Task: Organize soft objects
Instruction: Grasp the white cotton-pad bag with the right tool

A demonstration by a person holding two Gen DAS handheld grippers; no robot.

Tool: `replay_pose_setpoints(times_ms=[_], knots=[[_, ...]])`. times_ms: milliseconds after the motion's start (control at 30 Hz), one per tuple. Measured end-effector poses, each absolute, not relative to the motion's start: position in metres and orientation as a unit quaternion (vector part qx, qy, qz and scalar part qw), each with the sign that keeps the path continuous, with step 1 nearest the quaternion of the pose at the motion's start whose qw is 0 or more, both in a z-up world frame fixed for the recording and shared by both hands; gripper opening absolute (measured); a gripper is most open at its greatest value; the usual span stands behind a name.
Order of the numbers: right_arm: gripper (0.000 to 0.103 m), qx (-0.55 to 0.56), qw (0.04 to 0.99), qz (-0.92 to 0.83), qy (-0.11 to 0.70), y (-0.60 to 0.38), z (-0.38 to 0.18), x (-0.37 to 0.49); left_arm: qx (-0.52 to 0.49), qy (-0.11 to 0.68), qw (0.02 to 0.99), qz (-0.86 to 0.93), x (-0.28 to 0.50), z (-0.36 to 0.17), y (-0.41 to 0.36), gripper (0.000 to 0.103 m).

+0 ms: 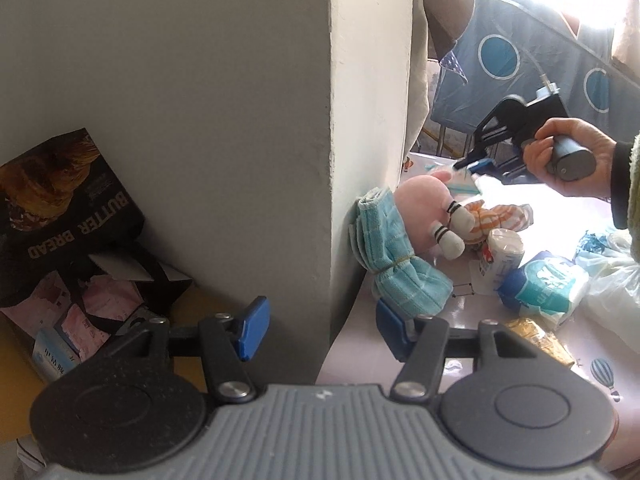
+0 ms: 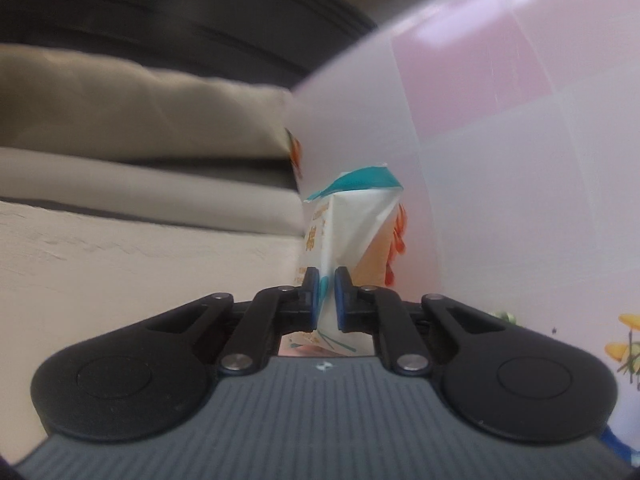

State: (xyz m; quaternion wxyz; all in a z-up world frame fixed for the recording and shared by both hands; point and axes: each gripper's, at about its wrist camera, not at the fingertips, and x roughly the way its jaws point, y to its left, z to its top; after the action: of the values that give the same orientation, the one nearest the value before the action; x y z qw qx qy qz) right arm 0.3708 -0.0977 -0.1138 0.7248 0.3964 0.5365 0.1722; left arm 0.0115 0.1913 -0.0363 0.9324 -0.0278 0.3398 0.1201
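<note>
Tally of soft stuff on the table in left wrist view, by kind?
Plush toys: 1, pink plush
Folded cloths: 2, teal cloth, orange striped cloth
Tissue packs: 3, blue pack, white roll pack, held pack
Total: 6

A home — patterned tablecloth strewn with a plush toy, folded towels and tissue packs

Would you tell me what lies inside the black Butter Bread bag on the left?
Inside the Butter Bread bag, pink printed packets show through its open mouth, with a white card flap above them. Anything deeper is hidden by the bag's walls.
</note>
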Motion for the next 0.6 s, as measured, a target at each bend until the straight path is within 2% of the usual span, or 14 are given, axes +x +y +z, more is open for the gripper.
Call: replay_pose_setpoints(times_ms=[300, 433, 600], knots=[[0.007, 0.395, 0.746, 0.220, 0.490, -0.149, -0.040, 0.334, -0.040, 0.322, 0.940, 0.103, -0.003, -0.020, 0.184, 0.058], [0.007, 0.387, 0.745, 0.254, 0.481, -0.191, -0.011, 0.286, -0.050, 0.317, 0.944, 0.082, -0.010, -0.011, 0.176, 0.056], [0.007, 0.367, 0.733, 0.278, 0.501, -0.240, -0.008, 0.204, -0.060, 0.317, 0.946, 0.039, -0.016, -0.003, 0.160, 0.053]])
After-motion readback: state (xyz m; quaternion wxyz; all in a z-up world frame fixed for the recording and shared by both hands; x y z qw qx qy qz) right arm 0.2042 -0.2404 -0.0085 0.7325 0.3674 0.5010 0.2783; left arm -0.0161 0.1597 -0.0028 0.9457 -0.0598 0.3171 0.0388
